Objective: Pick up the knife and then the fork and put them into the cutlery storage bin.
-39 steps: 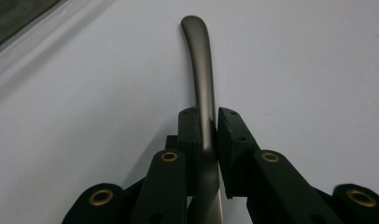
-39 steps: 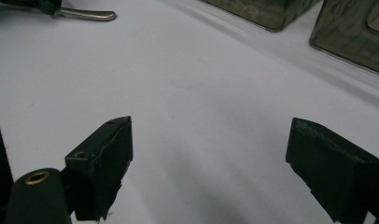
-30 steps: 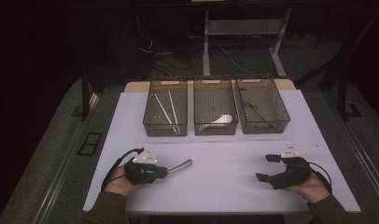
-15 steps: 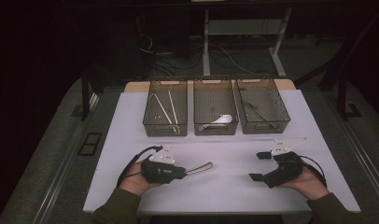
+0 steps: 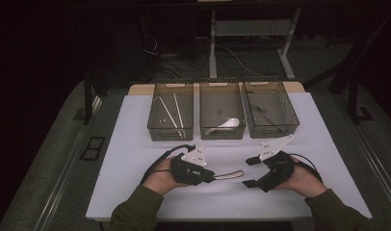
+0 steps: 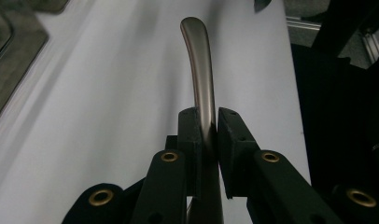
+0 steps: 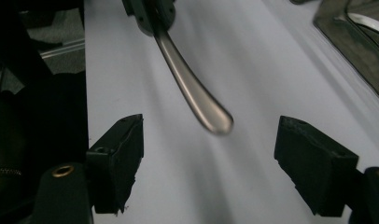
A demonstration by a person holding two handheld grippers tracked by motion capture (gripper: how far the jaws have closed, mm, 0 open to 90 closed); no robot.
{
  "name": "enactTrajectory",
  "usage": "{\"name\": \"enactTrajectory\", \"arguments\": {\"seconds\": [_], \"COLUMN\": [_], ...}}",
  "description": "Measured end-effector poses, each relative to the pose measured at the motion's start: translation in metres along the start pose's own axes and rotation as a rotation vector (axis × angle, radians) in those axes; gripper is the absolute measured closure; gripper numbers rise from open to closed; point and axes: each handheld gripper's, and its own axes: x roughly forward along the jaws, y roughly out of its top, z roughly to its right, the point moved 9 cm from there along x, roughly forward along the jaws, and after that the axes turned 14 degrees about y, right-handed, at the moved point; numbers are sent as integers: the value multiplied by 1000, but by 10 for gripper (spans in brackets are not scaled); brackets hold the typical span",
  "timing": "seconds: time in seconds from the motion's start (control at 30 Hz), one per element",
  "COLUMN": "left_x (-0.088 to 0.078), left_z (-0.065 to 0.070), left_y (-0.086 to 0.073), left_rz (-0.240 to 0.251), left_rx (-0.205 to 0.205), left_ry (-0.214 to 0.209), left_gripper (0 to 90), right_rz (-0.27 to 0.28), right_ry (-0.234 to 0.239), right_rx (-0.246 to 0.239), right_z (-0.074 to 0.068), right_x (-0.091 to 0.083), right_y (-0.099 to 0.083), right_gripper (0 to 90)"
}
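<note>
My left tongs [image 5: 210,177] clamp the handle [image 6: 200,70], its long axis pointing level at my right tongs [image 5: 249,172]. Those have just been closing, still open, handle tip between them untouched, above the desk [image 5: 136,144].

Two forearms in dark green sleeves reach in from the near edge, each hand holding a black gripper. The left gripper [image 5: 210,177] points right, jaws clamped tight. The right gripper [image 5: 251,172] points left, jaws spread apart and just closing slightly, nothing gripped.
</note>
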Motion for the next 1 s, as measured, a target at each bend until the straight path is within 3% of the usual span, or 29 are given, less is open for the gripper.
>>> {"name": "enactTrajectory", "arguments": {"seconds": [0.13,0.37,0.57,0.73,1.0], "left_x": [5,10,14,16,17], "left_z": [2,7,10,15,18], "left_y": [9,14,14,14,15], "left_rz": [3,7,-6,-9,-16], "left_rx": [25,67,106,109,127], "left_ry": [-11,-26,-27,-32,-38], "left_gripper": [794,794,794,794,794], "right_rz": [-43,-107,-169,-219,-266], "right_ry": [25,61,109,142,143], "right_rx": [-63,-130,-140,-154,-167], "right_z": [-1,-3,-8,-12,-15], "right_x": [6,20,37,52,60], "right_y": [11,26,26,24,19], "right_gripper": [314,381,453,556,721]}}
